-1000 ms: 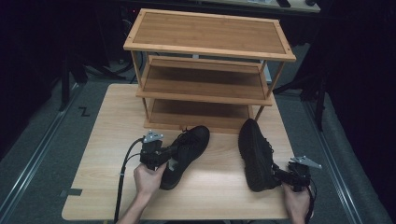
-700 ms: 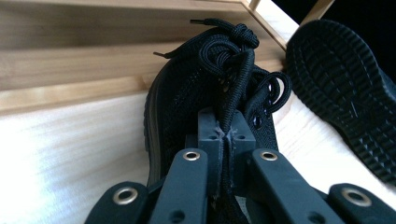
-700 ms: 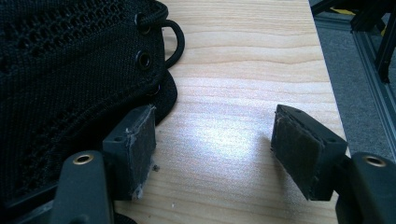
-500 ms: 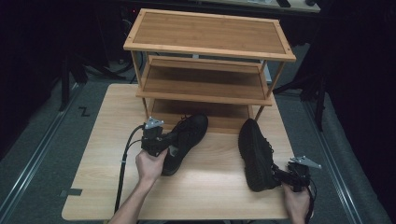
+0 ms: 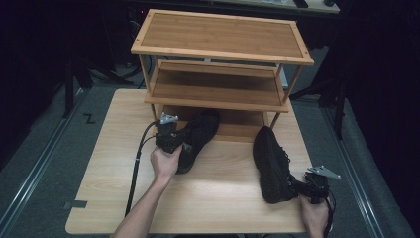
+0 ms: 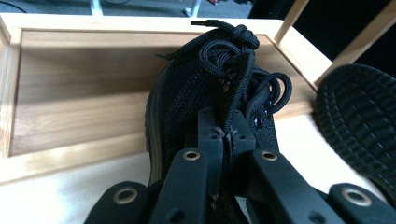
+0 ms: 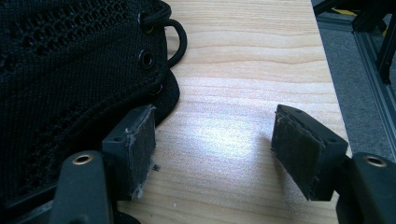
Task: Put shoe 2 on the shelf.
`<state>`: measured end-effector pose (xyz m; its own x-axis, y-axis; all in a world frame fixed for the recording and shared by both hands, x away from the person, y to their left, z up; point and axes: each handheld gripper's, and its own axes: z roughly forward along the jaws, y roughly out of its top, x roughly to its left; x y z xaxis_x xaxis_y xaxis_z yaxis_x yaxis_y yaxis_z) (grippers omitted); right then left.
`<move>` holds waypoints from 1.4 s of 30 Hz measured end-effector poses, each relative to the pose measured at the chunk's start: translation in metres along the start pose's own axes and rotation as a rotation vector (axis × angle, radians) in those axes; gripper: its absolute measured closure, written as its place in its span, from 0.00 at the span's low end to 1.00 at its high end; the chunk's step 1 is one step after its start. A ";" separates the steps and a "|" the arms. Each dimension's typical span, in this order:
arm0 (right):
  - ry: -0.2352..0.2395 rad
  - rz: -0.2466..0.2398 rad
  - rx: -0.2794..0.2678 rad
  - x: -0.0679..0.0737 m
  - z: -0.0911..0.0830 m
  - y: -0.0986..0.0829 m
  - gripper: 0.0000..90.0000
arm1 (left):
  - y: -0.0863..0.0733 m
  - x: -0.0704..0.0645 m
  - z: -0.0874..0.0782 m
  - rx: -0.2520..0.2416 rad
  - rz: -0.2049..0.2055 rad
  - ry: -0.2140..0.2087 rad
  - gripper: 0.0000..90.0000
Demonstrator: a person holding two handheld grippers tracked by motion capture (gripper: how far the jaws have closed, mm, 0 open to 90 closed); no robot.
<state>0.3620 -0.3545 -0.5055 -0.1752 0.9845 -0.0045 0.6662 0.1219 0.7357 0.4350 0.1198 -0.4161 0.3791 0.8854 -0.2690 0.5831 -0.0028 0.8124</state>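
A black lace-up shoe [image 5: 200, 134] stands on the table with its toe inside the bottom tier [image 5: 242, 119] of a wooden shoe rack [image 5: 223, 49]. My left gripper [image 5: 179, 142] is shut on its rear upper; in the left gripper view the jaws [image 6: 226, 135] pinch the fabric below the laces of this shoe [image 6: 187, 93]. A second black shoe [image 5: 270, 161] lies on its side at the right, sole facing left. My right gripper [image 5: 299, 186] sits at its heel end, open [image 7: 217, 144], one pad [image 7: 137, 140] beside the mesh collar [image 7: 70, 70].
The rack fills the back half of the wooden table [image 5: 114, 163], with two more shelves above the bottom tier. The rack's right leg [image 6: 289, 18] and the second shoe's sole [image 6: 359, 116] stand close to the held shoe. Dark floor and rails surround the table.
My left gripper has carried its shoe forward, so the toe now reaches into the rack's bottom tier. The right gripper and the second shoe have stayed put.
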 end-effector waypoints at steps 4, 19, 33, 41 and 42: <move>0.001 -0.002 0.000 0.000 0.000 0.000 0.34 | 0.007 0.002 0.011 -0.015 -0.025 0.009 0.98; -0.001 -0.010 0.000 0.001 0.000 0.000 0.34 | 0.022 -0.004 0.053 -0.065 -0.080 0.074 0.97; -0.002 -0.008 0.000 0.001 0.000 0.000 0.35 | 0.026 0.000 0.078 -0.164 -0.210 0.111 0.97; -0.003 -0.009 0.000 0.001 0.000 0.000 0.35 | 0.025 -0.006 0.084 -0.193 -0.197 0.142 0.96; -0.003 -0.009 0.000 0.001 0.000 0.000 0.35 | 0.025 -0.008 0.085 -0.192 -0.185 0.147 0.96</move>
<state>0.3618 -0.3535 -0.5058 -0.1787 0.9838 -0.0134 0.6644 0.1308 0.7358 0.5076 0.0731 -0.4381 0.1629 0.9204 -0.3553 0.4808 0.2404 0.8432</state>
